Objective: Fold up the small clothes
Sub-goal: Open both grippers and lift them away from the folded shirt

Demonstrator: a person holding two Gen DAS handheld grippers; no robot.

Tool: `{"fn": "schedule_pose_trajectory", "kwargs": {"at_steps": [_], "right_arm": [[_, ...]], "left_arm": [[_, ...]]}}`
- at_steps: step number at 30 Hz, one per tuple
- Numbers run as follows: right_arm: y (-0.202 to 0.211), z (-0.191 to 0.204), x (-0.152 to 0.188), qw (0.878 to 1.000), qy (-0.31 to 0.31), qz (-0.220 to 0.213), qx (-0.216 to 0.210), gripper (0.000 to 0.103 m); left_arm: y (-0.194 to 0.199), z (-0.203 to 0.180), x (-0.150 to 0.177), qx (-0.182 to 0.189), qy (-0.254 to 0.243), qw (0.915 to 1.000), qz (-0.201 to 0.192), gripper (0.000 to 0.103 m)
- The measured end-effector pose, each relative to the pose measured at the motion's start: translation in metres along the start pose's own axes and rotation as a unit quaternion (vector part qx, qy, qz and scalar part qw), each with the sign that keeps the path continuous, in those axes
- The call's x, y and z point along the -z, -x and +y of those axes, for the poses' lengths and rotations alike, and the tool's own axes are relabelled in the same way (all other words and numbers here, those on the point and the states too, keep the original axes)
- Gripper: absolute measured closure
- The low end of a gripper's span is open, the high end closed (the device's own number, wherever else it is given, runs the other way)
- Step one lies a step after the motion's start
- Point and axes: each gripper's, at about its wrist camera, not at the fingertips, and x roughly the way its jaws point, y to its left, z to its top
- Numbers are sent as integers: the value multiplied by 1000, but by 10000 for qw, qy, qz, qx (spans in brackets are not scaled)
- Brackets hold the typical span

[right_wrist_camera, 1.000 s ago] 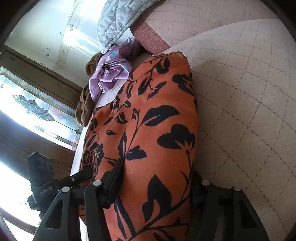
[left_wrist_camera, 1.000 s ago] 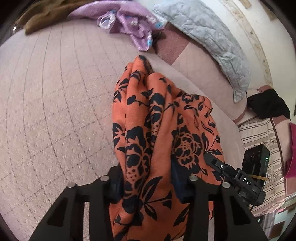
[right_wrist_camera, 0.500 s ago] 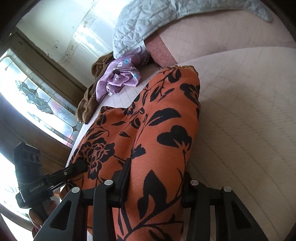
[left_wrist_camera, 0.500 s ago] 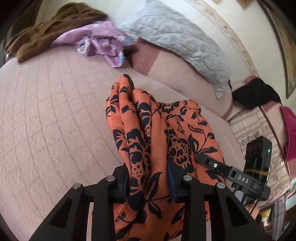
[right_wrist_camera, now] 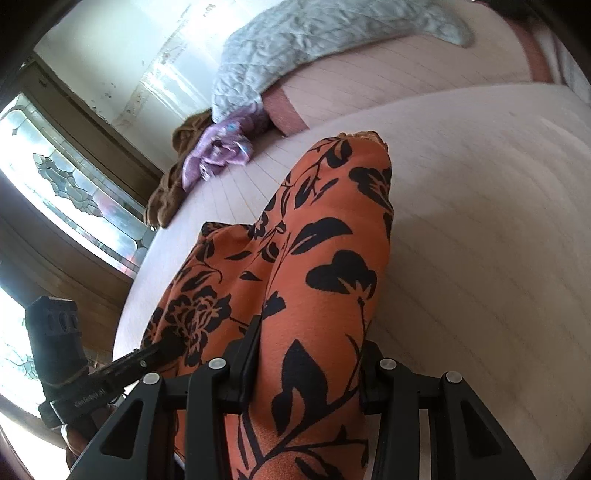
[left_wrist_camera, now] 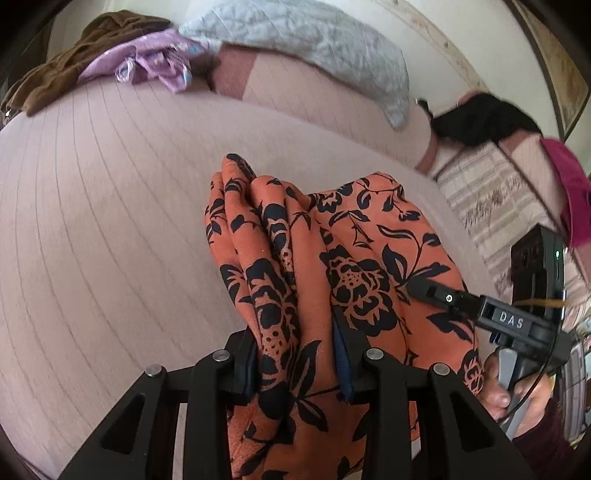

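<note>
Mid-fold, both claws on the orange cloth

We've got the left gripper [left_wrist_camera: 299, 363] and right gripper [right_wrist_camera: 308, 363] each clamped on a bunched edge of the floral cloth [left_wrist_camera: 332, 258], its far end draped on the bed [left_wrist_camera: 92, 240], probably so it can lie flat.

Each wrist camera sits just behind its tool, facing forward along the fingers, close above the bed [left_wrist_camera: 92, 229]. Both views share the orange floral garment [left_wrist_camera: 362, 266] [right_wrist_camera: 325, 258] and, farther ahead, the grey quilt [left_wrist_camera: 314, 48] [right_wrist_camera: 314, 33].
</note>
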Motion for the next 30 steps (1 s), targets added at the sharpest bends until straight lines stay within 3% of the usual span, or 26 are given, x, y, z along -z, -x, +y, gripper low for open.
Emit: {"fn": "schedule_pose_trajectory", "kwargs": {"at_steps": [4, 8, 11, 14, 17, 19, 21, 24, 25, 28, 30], "right_arm": [[5, -23, 27, 9995, -282, 165, -15, 60], [6, -29, 30, 9977, -601, 118, 276, 43], [22, -19, 28, 9974, -350, -74, 626, 43], [52, -10, 30, 9934, -68, -539, 1006, 43], [76, 3, 35, 9920, 47, -918, 865, 46], [81, 17, 45, 9922, 282, -930, 786, 53], [67, 27, 56, 9946, 435, -563, 759, 56], [37, 30, 69, 9902, 595, 59, 1263, 56], [36, 32, 72, 9874, 719, 23, 1412, 56], [56, 37, 71, 9904, 645, -152, 1215, 56], [76, 44, 70, 9884, 649, -414, 1310, 56]], "left_arm": [[-2, -5, 18, -361, -97, 9993, -8, 64], [5, -1, 20, -545, -22, 9985, 62, 56], [20, -7, 31, -735, -194, 9971, -26, 55], [32, -16, 42, -1066, -355, 9935, -183, 54], [38, -20, 52, -1433, -424, 9883, -311, 48], [33, -20, 57, -1733, -474, 9835, -199, 42], [30, -22, 56, -1938, -476, 9798, -125, 42], [50, -36, 57, -2055, -551, 9764, -365, 42], [61, -42, 57, -2125, -625, 9738, -509, 40], [97, -59, 54, -2297, -768, 9644, -1061, 25], [119, -71, 51, -2472, -790, 9550, -1436, 21]]}}
